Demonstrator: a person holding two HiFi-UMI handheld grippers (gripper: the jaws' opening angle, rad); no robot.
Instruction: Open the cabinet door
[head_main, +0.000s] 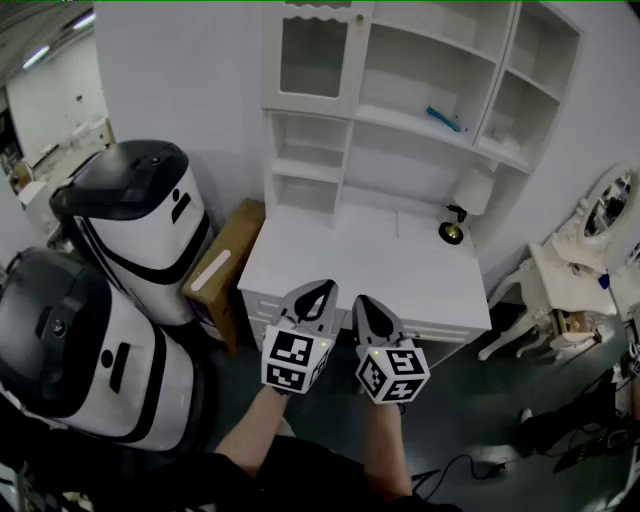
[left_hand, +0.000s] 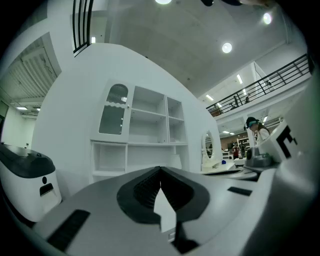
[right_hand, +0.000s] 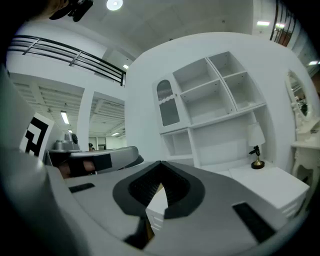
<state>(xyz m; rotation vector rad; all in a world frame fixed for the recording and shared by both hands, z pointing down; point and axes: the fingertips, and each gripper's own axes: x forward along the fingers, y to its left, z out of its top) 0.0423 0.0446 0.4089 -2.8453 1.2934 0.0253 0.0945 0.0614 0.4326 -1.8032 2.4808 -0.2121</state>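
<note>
The cabinet door (head_main: 313, 57) is a white panel with a glass pane at the top left of the white hutch, and it stands closed. It also shows in the left gripper view as the arched-pane door (left_hand: 114, 111) and in the right gripper view as the same door (right_hand: 168, 104). My left gripper (head_main: 324, 288) and right gripper (head_main: 361, 300) hover side by side over the desk's front edge, well below and short of the door. The left gripper (left_hand: 160, 169) and right gripper (right_hand: 161, 163) are both shut with nothing between the jaws.
The white desk (head_main: 330, 270) carries a small lamp (head_main: 468, 198). A teal object (head_main: 444, 119) lies on a shelf. Two large white-and-black machines (head_main: 140, 215) (head_main: 70, 340) and a cardboard box (head_main: 225, 255) stand to the left. At the right is a vanity with a mirror (head_main: 608, 205).
</note>
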